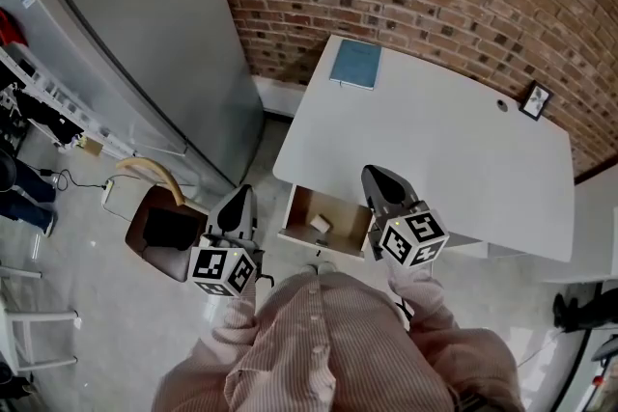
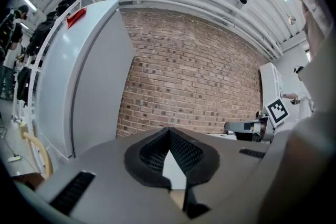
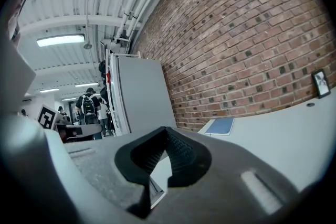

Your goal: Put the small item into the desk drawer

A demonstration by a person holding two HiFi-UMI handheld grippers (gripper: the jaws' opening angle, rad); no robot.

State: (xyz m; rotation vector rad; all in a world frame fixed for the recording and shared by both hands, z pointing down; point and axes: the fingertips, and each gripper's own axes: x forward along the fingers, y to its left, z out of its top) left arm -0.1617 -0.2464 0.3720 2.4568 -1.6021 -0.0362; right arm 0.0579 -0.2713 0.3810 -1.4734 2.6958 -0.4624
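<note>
Desk drawer (image 1: 293,213) standing open from the front edge of a white desk (image 1: 454,140), seen from above; small item (image 1: 320,224), pale and blocky, lies on the drawer floor toward its left half, too small to tell its long axis; the drawer's own long side runs along the desk's edge.

The drawer sits between the two grippers; right gripper (image 1: 379,183) is just beside the drawer's right end, over the desk's front edge, and looks the nearer; left gripper (image 1: 239,204) hangs off to the drawer's left, apart from it, over the floor.

In the left gripper view the left gripper (image 2: 169,150) points level at a brick wall, its jaws brought together at the tips with nothing between them; in the right gripper view the right gripper (image 3: 165,153) is likewise closed and empty, pointing along the desk top toward a blue notebook (image 3: 220,126).

Judgement: the item is already placed; what remains is pushing the drawer front inward toward the desk, most easily with the right gripper.
</note>
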